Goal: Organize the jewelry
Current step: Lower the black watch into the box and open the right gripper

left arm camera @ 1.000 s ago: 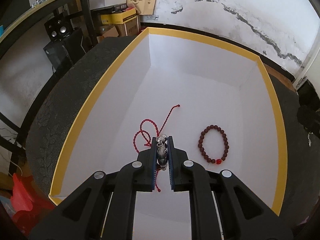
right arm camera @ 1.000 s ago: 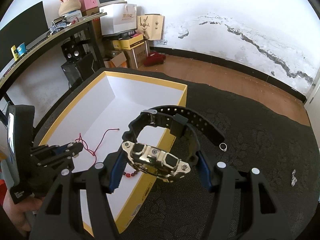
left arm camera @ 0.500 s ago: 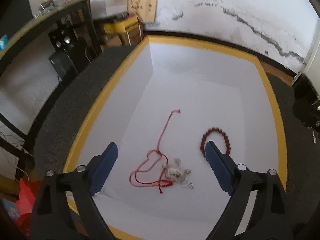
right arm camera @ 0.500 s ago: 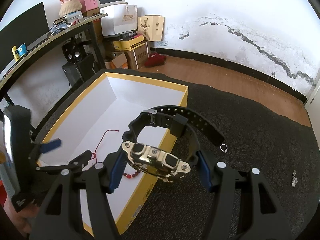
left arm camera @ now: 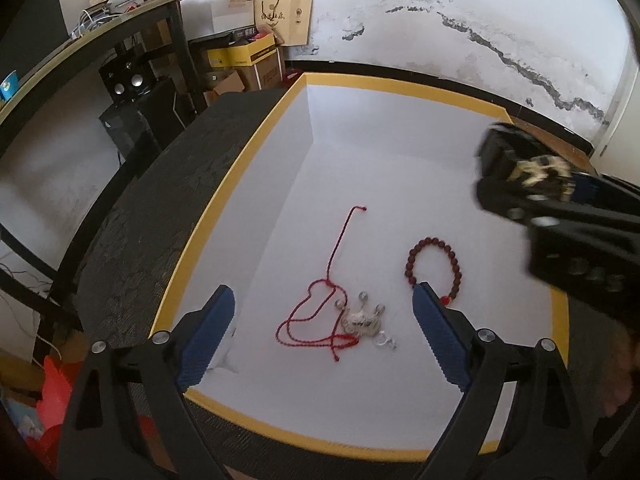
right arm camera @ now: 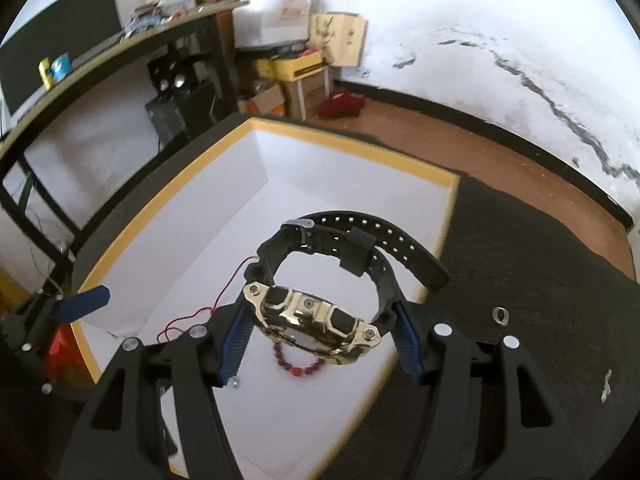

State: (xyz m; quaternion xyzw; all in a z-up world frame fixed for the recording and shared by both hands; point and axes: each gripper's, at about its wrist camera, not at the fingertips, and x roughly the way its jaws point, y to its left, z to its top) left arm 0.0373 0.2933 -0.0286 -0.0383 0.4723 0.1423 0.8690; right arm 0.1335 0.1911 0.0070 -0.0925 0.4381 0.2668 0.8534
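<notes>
Right claw [right arm camera: 320,340] grips the watch [right arm camera: 316,316]; lower it into the box [right arm camera: 360,152] ahead, clear of the beads [right arm camera: 296,366] beneath. Left claw [left arm camera: 324,336] gapes, empty.

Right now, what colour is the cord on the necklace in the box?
Red: the necklace cord shows best in the left wrist view.

The surface [right arm camera: 540,280] is covered in dark cloth with a faint floral pattern. On it sits a box [left arm camera: 256,140], white inside with a yellow rim, reaching close to the surface's left edge and far edge. Right of the box, apart from it, a small silver ring [right arm camera: 500,315] lies on the cloth. Farther right and nearer lies a small pale scrap [right arm camera: 607,386]; what it is cannot be told. Beyond the surface's far edge runs the brown wooden floor [right arm camera: 500,160].
</notes>
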